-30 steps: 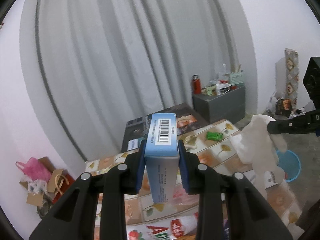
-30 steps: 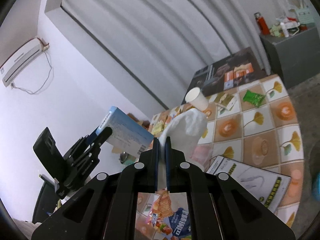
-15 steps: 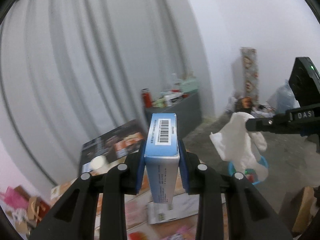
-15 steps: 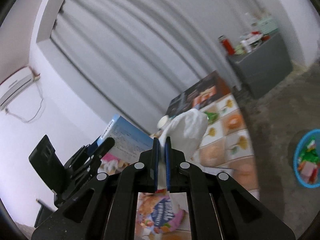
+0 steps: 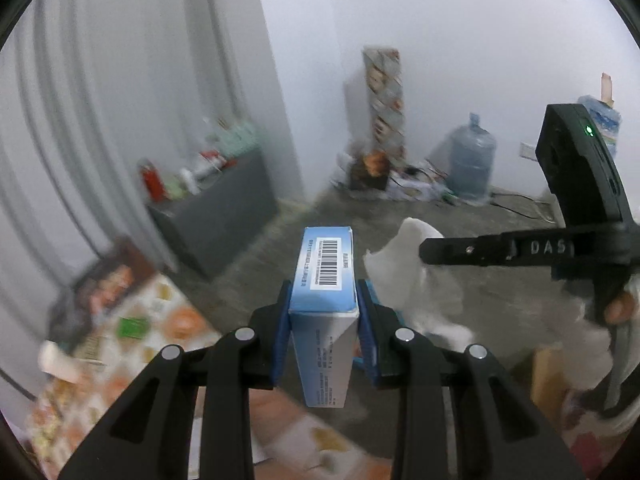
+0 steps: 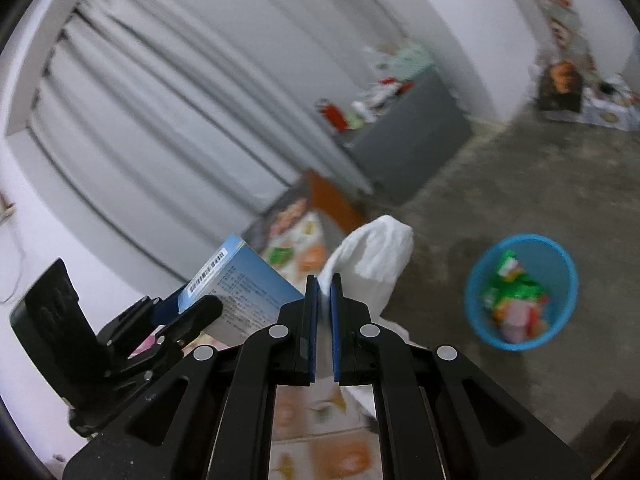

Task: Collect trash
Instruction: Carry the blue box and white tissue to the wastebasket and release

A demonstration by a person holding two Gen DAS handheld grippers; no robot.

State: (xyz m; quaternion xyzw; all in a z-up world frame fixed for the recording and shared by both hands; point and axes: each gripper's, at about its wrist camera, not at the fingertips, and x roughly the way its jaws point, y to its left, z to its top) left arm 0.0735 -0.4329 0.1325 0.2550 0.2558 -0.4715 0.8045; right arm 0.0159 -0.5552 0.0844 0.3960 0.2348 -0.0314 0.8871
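The left claw [image 5: 323,316] is clamped on a light blue cardboard box [image 5: 325,280]. The right claw [image 6: 324,292] pinches a crumpled white tissue [image 6: 370,256] near a round blue plastic bin [image 6: 522,292].

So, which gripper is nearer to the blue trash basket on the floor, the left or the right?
Right, probably. The right gripper, shut on the white tissue, has the blue basket just to its right. The left gripper, shut on the blue box, is on the far side.
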